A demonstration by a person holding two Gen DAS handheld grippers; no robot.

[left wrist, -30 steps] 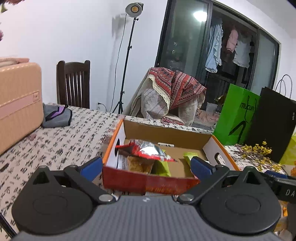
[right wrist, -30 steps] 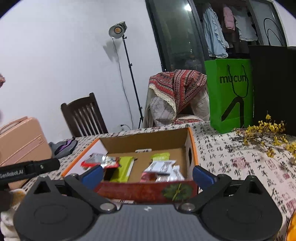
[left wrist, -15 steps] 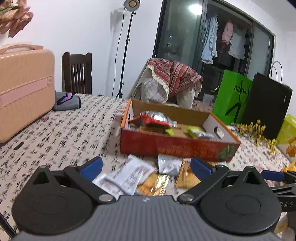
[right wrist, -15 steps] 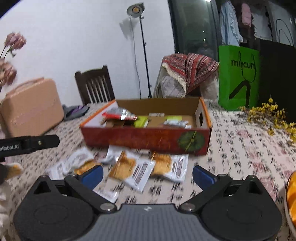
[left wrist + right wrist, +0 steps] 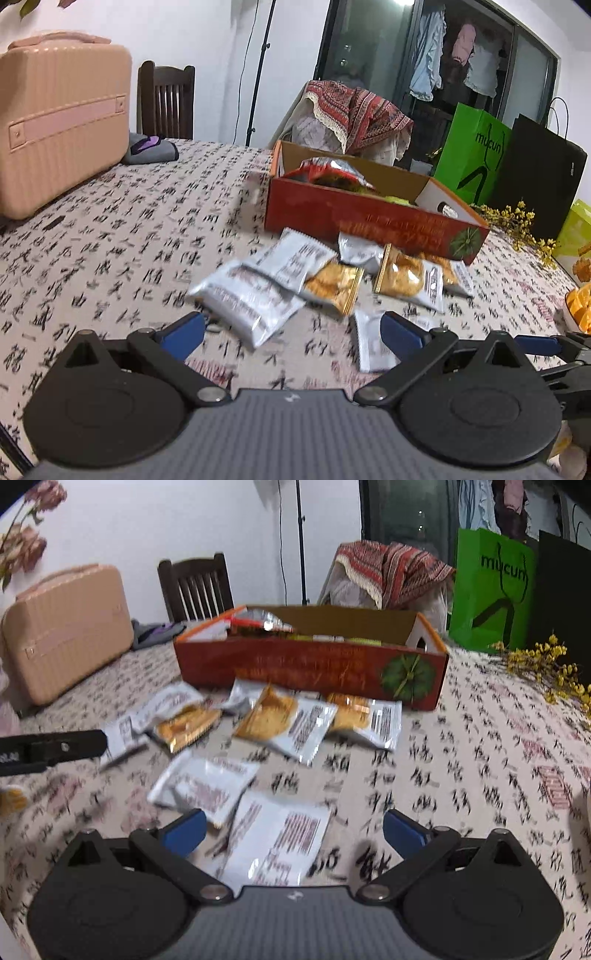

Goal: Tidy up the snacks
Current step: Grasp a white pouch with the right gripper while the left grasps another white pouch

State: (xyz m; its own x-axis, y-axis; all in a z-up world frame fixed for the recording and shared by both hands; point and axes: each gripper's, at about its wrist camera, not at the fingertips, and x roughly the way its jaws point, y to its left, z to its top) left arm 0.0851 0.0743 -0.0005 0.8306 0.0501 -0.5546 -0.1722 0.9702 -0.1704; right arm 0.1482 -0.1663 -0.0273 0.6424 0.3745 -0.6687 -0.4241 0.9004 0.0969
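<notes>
Both grippers low over a table (image 5: 480, 738) covered in a cloth printed with black characters, each with blue-tipped jaws spread wide and holding nothing. Left gripper (image 5: 291, 332) facing a scatter of loose snack packets (image 5: 295, 280), nearest the white packet (image 5: 251, 299) lying just ahead between its fingers, not touching it. Right gripper (image 5: 293, 830) hanging over another white packet with red print (image 5: 280, 834), flat on the cloth between the open fingers. Further out, several clear-fronted packets of golden biscuits (image 5: 280, 720) strewn just before the near wall of a red cardboard box (image 5: 310, 664), some overlapping one another. Inside the box, more snacks, among them a crinkled red and silver bag (image 5: 332, 173) poking above the rim at the left end. Beyond the box, a green paper bag (image 5: 491, 587) and a black bag (image 5: 539, 173) upright at the table's far edge, yellow dried flowers (image 5: 546, 664) lying beside them. At far left, a peach hard-shell case (image 5: 55, 118) standing on the table, a dark wooden chair (image 5: 166, 99) behind it. Much of both views smeared by motion blur.
</notes>
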